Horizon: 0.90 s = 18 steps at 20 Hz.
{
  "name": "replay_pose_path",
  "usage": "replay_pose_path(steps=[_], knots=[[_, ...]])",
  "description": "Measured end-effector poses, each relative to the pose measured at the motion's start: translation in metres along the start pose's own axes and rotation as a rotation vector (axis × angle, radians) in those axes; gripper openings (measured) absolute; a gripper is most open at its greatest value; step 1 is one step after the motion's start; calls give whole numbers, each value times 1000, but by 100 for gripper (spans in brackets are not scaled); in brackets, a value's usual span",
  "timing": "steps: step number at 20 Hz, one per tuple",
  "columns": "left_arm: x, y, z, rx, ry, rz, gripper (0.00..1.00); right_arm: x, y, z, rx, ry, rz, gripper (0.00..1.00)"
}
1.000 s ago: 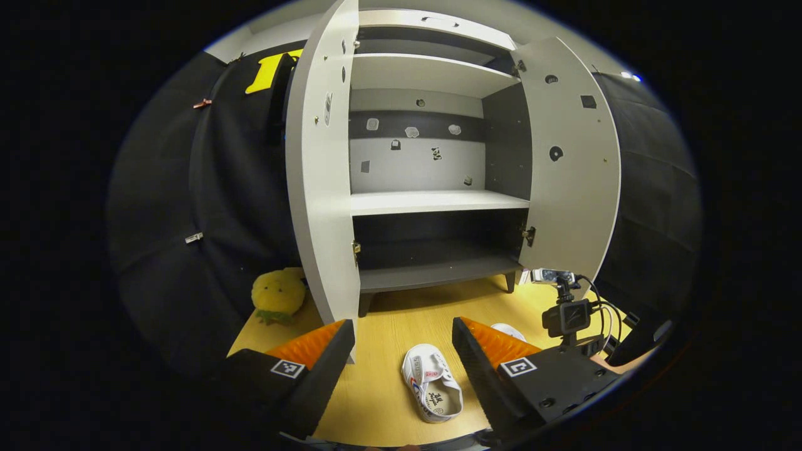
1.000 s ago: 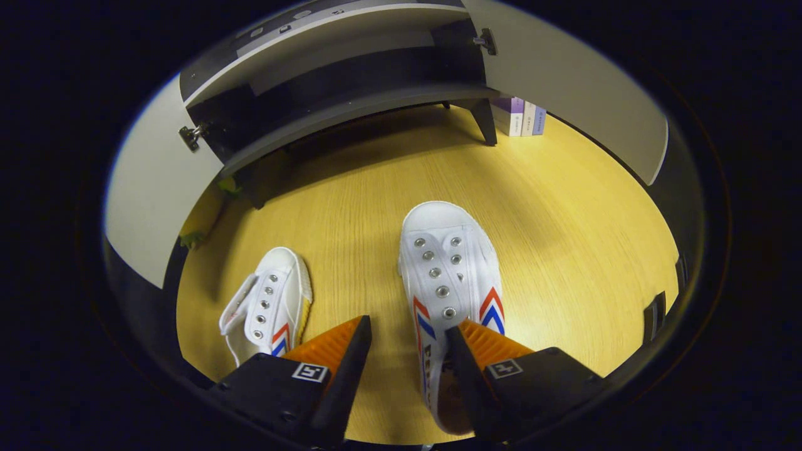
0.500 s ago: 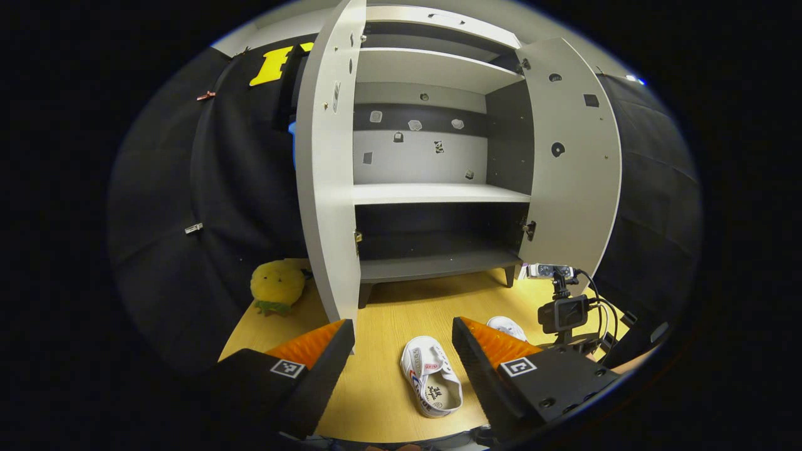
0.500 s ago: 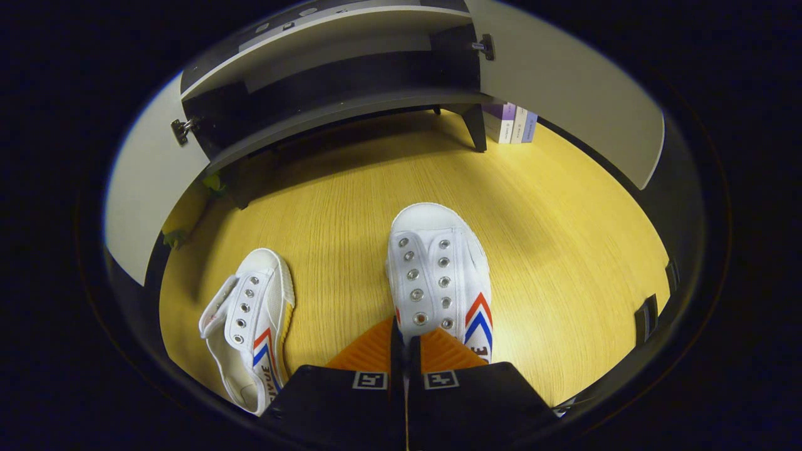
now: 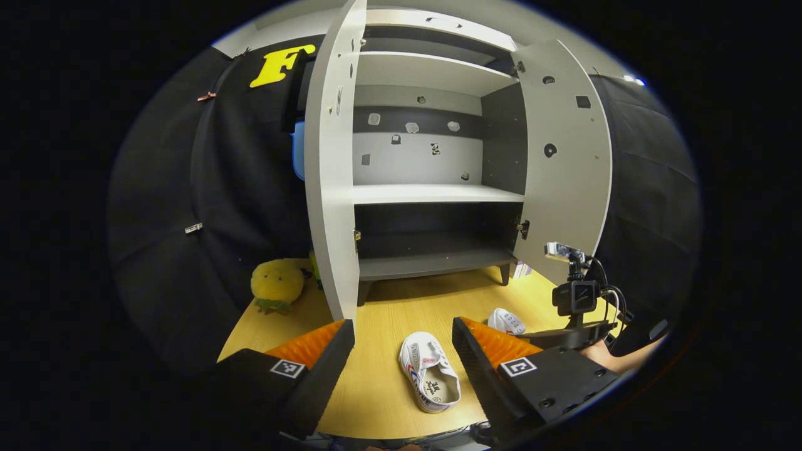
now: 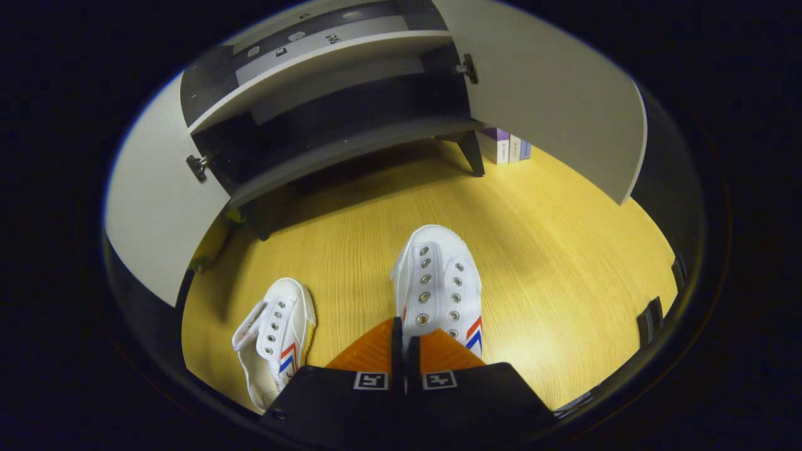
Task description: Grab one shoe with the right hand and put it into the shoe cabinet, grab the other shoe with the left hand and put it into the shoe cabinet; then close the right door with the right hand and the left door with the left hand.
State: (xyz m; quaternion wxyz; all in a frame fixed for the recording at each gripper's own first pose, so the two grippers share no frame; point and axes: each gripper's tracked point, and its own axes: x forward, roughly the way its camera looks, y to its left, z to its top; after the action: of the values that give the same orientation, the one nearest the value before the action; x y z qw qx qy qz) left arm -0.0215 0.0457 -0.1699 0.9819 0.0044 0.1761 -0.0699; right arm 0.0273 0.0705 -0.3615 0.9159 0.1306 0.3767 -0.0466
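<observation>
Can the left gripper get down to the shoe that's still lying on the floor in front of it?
Probably yes. The left gripper is open, the shoe lies on bare floor between its fingers, and nothing stands in the way.

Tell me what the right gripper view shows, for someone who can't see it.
The right claw is shut on a white canvas shoe with red and blue stripes. Its twin shoe lies beside it on the yellow wooden floor, before the open grey shoe cabinet.
</observation>
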Motion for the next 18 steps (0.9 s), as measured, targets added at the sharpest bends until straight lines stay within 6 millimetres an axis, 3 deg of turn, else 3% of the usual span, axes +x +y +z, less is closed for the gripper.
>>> replay_pose_path(steps=[5, 8, 13, 18], knots=[[-9, -1, 2, 22, -18, -10, 97, -31, 12, 25, -33, -80, 35, 5], [-16, 0, 3, 37, -32, -16, 97, -55, 24, 53, -77, -135, 55, 5], [-24, 2, 5, 44, -58, -21, 98, -96, 54, 123, -141, -251, 94, 5], [-27, 9, 24, 50, -125, -11, 97, -129, 89, 201, -238, -373, 105, 5]])
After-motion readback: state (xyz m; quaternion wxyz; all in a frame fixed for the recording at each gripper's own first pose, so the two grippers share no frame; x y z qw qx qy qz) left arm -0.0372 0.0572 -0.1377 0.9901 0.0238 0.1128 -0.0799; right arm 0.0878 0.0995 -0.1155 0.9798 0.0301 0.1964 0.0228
